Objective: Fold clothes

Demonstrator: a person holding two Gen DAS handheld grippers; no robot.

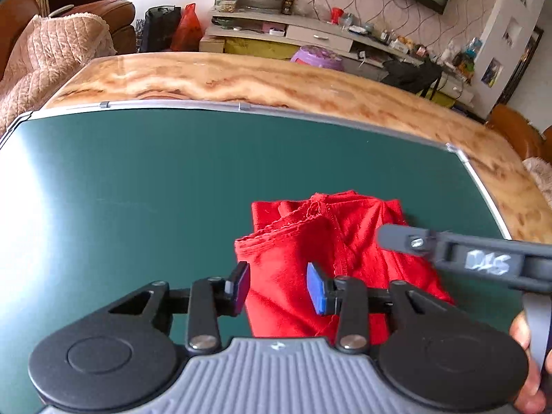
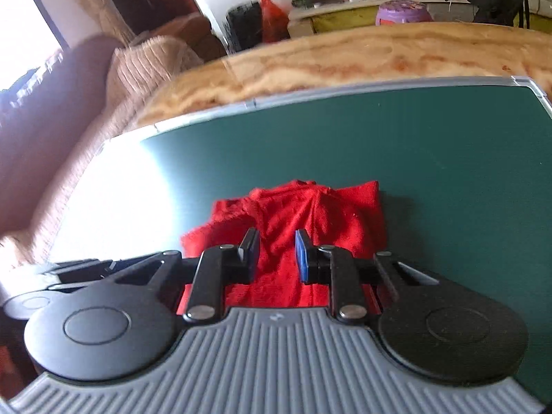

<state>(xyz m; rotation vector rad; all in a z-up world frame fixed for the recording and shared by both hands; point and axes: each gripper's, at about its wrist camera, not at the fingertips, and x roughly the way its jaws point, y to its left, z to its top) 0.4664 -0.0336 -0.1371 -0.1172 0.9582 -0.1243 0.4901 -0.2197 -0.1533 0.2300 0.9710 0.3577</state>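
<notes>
Left gripper (image 1: 277,284): black linkage arms, blue finger pads, silver rivets, ribbed grey body.
Right gripper (image 2: 277,253): same build; white scrawled marking.

Red garment (image 1: 310,252) lies rumpled, partly folded on green mat (image 1: 155,186), w/ frilly hem edge turned up; seam down centre

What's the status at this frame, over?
Left tongs open, right tongs open, both above the red garment. Garment bunched on green mat. Nothing in the way.

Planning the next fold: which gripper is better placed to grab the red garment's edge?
Left gripper: open, straddling the red garment at its hemmed edge. Right gripper, also open, sits over mid-cloth.
</notes>
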